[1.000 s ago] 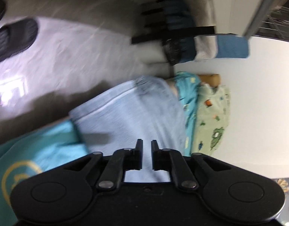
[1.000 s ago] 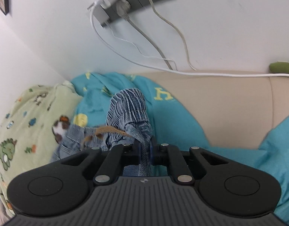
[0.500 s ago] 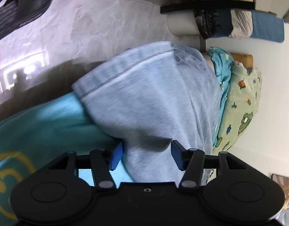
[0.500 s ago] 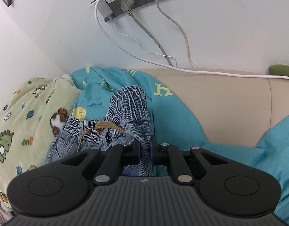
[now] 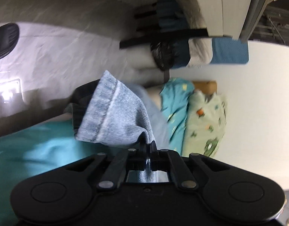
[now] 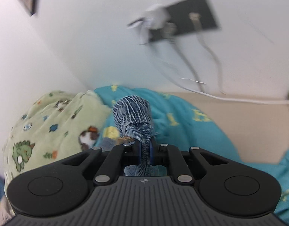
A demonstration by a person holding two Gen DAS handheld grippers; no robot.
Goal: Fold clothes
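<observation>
Now L gripper (image 5: 148,146) pinching jeans (image 5: 116,116) hem, R gripper (image 6: 144,146) pinching waistband

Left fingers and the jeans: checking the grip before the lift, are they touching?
Touching. The left wrist view shows the left gripper shut on the jeans, denim pinched between its fingers.

One pair of jeans (image 5: 116,116) — one green dinosaur-print blanket (image 6: 50,124) — one teal blanket (image 6: 182,124)
</observation>
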